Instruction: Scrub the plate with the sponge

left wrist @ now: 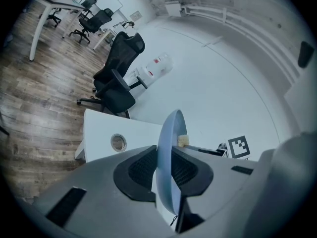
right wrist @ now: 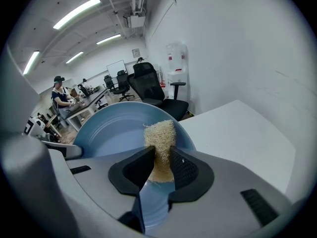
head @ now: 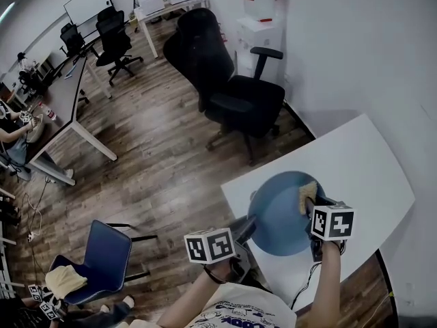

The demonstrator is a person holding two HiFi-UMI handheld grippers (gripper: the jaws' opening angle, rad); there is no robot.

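A blue plate (head: 280,214) is held tilted above the white table (head: 369,162). My left gripper (head: 240,236) is shut on its near-left rim; in the left gripper view the plate (left wrist: 168,148) stands edge-on between the pads. My right gripper (head: 311,210) is shut on a pale fibrous sponge (head: 306,195) that rests against the plate's right side. In the right gripper view the sponge (right wrist: 159,142) sticks up between the jaws, flat against the plate's blue face (right wrist: 114,133).
A black office chair (head: 232,91) stands just beyond the table's far corner. A blue chair (head: 102,258) with a yellow cloth (head: 65,280) is at the lower left. Desks and a person (head: 13,132) are far left. A round cable hole (left wrist: 118,143) is in the table.
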